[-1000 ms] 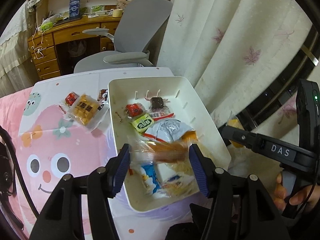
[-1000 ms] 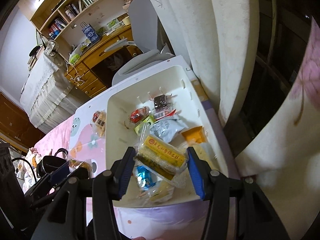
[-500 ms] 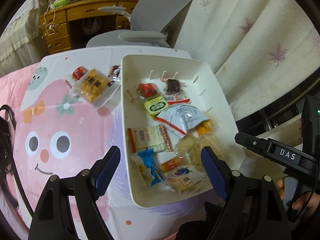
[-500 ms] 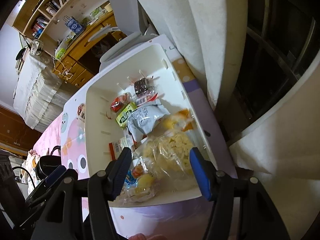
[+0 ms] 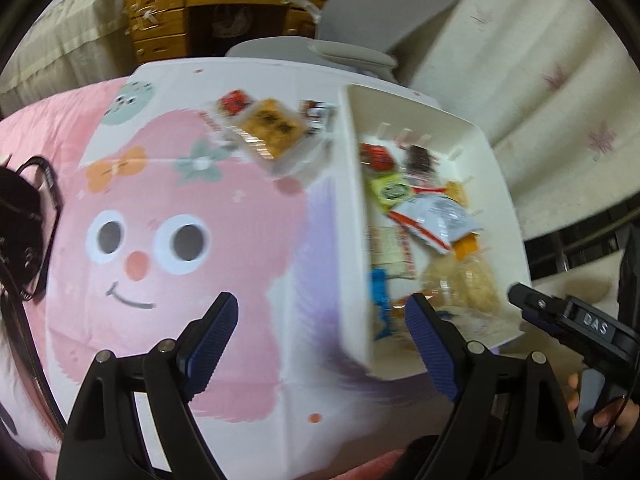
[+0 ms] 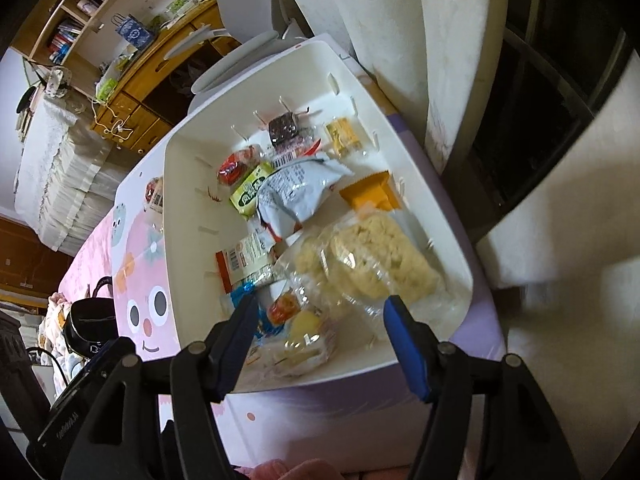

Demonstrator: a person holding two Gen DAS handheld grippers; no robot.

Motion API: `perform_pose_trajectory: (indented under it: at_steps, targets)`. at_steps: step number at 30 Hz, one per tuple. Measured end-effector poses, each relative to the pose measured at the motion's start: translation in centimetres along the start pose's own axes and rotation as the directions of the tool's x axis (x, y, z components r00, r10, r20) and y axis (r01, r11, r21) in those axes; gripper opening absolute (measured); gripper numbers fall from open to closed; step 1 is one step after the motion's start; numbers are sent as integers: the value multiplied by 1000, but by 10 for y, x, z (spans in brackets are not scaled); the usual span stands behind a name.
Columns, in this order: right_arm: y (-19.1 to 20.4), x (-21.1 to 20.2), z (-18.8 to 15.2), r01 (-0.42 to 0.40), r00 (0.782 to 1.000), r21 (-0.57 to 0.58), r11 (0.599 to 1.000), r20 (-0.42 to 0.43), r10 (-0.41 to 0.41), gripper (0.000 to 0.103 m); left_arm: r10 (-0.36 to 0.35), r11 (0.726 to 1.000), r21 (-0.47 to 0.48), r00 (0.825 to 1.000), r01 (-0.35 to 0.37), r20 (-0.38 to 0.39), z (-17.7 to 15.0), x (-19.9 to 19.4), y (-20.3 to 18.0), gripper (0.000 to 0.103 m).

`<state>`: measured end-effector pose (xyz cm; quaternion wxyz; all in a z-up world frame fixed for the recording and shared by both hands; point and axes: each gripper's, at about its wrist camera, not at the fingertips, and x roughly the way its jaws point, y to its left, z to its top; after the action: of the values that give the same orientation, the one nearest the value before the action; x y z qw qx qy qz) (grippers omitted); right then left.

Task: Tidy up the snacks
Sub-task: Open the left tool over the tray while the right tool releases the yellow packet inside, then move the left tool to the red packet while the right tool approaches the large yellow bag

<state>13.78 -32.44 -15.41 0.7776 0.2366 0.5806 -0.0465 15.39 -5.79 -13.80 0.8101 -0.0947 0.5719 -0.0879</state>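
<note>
A white bin (image 6: 184, 240) holds several snack packs: a clear bag of pale yellow crackers (image 6: 372, 256), a silver-white bag (image 6: 296, 192), a green pack (image 6: 248, 188) and a dark brownie (image 6: 284, 130). My right gripper (image 6: 320, 328) hovers over the bin's near end, its jaws opening, pads touching nothing. My left gripper (image 5: 320, 320) stands open and empty above the pink cartoon cloth (image 5: 160, 200), just left of the bin (image 5: 354, 240). An orange pastry pack (image 5: 272, 128) and a red pack (image 5: 234, 102) lie on the cloth beside the bin.
A grey office chair (image 5: 360, 40) and a wooden desk (image 5: 180, 12) stand beyond the table. A pale curtain (image 5: 540, 80) hangs to the right. A black bag (image 6: 88, 324) sits at the left. The table's front edge is close below both grippers.
Both grippers have let their packs drop into the bin and opened. The left gripper has swung left over the pink cloth. The right one has sunk closer to the bin.
</note>
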Motion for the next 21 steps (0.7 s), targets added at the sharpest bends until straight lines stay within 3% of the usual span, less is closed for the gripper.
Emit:
perform_pose_trajectory:
  at_steps: [11, 21]
  targets:
    - [69, 1, -39, 42, 998, 44, 998, 43, -44, 66, 7, 999, -43, 1000, -7, -6, 12, -25, 111, 85]
    - [145, 4, -73, 69, 990, 64, 996, 121, -77, 66, -19, 999, 37, 998, 21, -56, 27, -45, 187, 85]
